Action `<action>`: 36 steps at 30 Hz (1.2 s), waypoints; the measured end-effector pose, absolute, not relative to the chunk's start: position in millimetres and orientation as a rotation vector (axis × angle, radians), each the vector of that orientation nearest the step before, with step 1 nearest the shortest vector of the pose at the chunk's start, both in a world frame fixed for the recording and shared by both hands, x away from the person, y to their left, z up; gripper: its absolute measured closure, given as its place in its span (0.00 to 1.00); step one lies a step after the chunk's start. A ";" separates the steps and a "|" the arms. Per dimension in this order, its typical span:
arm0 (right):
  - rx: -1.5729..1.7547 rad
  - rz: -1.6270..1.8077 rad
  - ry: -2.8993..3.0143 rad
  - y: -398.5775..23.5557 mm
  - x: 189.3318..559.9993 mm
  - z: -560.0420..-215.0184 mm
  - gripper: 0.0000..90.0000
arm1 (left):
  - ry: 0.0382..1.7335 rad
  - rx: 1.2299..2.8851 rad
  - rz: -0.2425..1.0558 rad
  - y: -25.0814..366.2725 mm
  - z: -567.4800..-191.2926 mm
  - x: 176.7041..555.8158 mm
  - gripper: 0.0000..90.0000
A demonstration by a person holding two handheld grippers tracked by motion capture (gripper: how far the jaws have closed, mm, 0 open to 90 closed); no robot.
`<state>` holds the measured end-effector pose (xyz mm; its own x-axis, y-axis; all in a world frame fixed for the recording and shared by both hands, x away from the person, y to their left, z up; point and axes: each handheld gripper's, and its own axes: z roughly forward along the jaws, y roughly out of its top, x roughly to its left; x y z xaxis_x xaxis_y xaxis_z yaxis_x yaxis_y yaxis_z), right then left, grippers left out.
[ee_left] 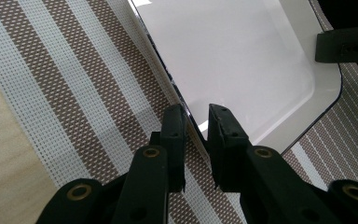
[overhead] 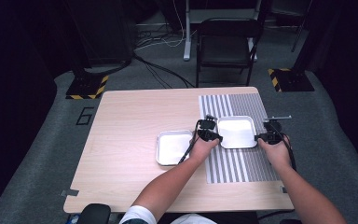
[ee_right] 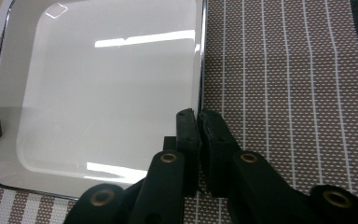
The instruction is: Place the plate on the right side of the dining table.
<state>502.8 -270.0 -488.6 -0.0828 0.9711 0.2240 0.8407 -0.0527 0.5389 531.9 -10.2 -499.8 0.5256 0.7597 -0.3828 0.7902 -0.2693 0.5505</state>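
Tray between grippers, rims pinched

A black folding chair stands on grey carpet beyond the table.

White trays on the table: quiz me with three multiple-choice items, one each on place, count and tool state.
1. Where is the tray between the two tools?
A. on the striped mat
B. on bare wood
C. on the chair

2. How many white trays are on the table?
A. one
B. two
C. four

3. How are the left tool and right tool set?
A. both wide open
B. each shut on a tray rim
C. both lifted away

Key: 1 A, stripes surround it; 2 B, a second tray lies on the wood; 3 B, jaws pinch opposite rims.
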 end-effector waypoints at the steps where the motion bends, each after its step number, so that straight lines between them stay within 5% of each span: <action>1: 1.968 0.838 1.978 -269.5 503.0 -488.1 0.96 | 1.255 2.054 -0.055 -10.2 -499.8 531.9 0.85; 36: 1.976 0.808 1.953 -272.5 506.8 -487.5 0.95 | 1.253 2.060 -0.062 -18.1 -502.8 536.9 0.82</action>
